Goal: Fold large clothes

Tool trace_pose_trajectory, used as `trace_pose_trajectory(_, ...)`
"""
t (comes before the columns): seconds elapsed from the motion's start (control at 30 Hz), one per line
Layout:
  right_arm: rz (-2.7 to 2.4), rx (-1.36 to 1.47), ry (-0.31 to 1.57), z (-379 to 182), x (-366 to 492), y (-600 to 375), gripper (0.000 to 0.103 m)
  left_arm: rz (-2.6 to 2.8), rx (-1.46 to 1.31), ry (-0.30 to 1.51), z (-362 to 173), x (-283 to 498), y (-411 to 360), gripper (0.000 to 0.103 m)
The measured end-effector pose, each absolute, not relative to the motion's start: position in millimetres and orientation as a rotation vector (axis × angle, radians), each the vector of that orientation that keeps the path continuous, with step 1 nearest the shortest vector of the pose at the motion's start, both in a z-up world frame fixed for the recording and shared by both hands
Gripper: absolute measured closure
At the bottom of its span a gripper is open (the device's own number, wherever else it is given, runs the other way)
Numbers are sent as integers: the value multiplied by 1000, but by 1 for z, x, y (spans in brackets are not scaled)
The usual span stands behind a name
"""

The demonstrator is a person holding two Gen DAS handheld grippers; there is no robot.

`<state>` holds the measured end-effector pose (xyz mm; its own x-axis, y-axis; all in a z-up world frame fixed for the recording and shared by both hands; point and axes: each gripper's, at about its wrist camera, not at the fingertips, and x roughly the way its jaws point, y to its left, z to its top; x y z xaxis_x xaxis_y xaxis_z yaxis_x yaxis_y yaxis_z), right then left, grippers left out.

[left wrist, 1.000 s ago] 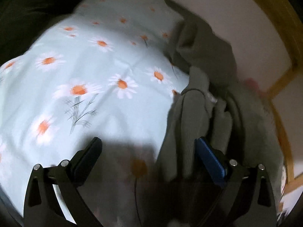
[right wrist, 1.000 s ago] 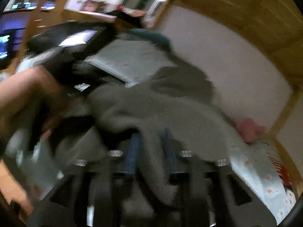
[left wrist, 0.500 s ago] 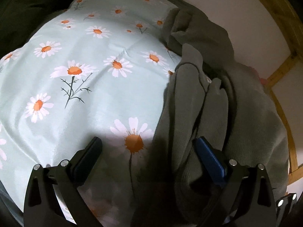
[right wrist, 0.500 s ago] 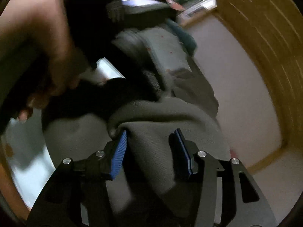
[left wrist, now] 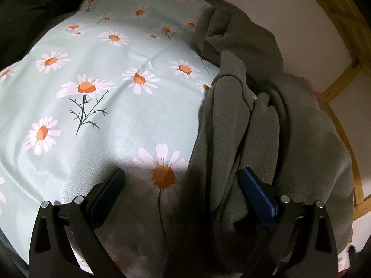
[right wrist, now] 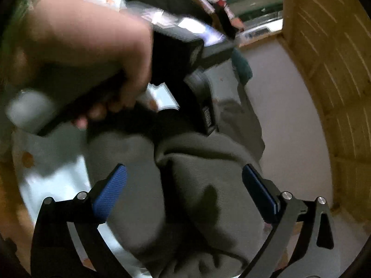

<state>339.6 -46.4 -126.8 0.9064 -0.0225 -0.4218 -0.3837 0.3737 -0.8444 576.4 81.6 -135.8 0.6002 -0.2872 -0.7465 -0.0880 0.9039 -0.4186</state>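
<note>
Your right tongs (right wrist: 184,190) are spreading at this moment, the blue pads standing clear on either side of a bunched ridge of the grey knit garment (right wrist: 204,185) that lies between them without being pinched. Your left tongs (left wrist: 183,190) are spread wide too, gripping nothing: one pad hangs over the daisy-print bedcover (left wrist: 104,115), the other rests just beside a long fold of the same grey garment (left wrist: 266,139). In the right wrist view your left hand (right wrist: 92,53) on its tool sits close above the heap, blurred. The garment lies in a rumpled strip along the side of the bed next to the pale wall (left wrist: 266,11), not yet laid flat, so you look to be between grips, at the point of letting go of a gathered part before re-taking it. The next move seems to call for finding a true hem or sleeve end rather than a mid-cloth ridge, then drawing the cloth out onto the bedcover. The open room is that broad flowered stretch; toward the wall and the wooden frame (left wrist: 343,76) there is little space, and cloth may slip down that edge.
</note>
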Motion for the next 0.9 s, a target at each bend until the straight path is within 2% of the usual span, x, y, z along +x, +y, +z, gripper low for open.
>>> trace_pose_trajectory(0.07, 162, -1235, 429, -150, 362, -46, 5, -127, -445, 929, -136, 576, 82, 6)
trace_pose_trajectory(0.2, 198, -1182, 461, -149, 384, -43, 4, -139, -450, 927, -136, 576, 84, 6)
trace_pose_trajectory(0.23, 208, -1148, 462, -144, 386, -45, 21, -138, -458, 925, -136, 576, 85, 6)
trace_pose_trajectory(0.27, 253, -1064, 503, -134, 389, -49, 33, -138, -463, 922, -136, 576, 85, 6)
trace_pose_trajectory(0.33, 277, -957, 529, -120, 391, -55, 39, -142, -474, 913, -135, 575, 87, 6)
trace_pose_trajectory(0.37, 280, -926, 527, -111, 391, -61, 39, -144, -478, 911, -135, 574, 87, 6)
trace_pose_trajectory(0.43, 236, -923, 493, -104, 392, -68, 25, -147, -477, 914, -136, 574, 88, 6)
trace_pose_trajectory(0.5, 158, -963, 450, -103, 395, -71, 25, -142, -469, 908, -136, 573, 87, 6)
trace_pose_trajectory(0.6, 211, -1048, 491, -115, 399, -73, 10, -124, -466, 893, -136, 572, 84, 6)
trace_pose_trajectory(0.67, 226, -1185, 481, -128, 398, -66, 10, -104, -455, 868, -137, 572, 81, 6)
trace_pose_trajectory(0.7, 196, -1199, 490, -133, 406, -63, 14, -92, -435, 849, -138, 573, 77, 6)
trace_pose_trajectory(0.73, 161, -1140, 481, -126, 416, -64, 37, -85, -419, 844, -138, 576, 75, 6)
trace_pose_trajectory(0.77, 144, -1067, 488, -118, 423, -67, 39, -82, -412, 838, -137, 579, 74, 6)
trace_pose_trajectory(0.8, 103, -976, 480, -105, 434, -71, 55, -82, -424, 846, -135, 585, 76, 6)
trace_pose_trajectory(0.83, 79, -912, 477, -96, 440, -74, 64, -88, -445, 858, -134, 587, 79, 6)
trace_pose_trajectory(0.9, 12, -793, 459, -82, 452, -83, 74, -84, -498, 860, -127, 583, 89, 6)
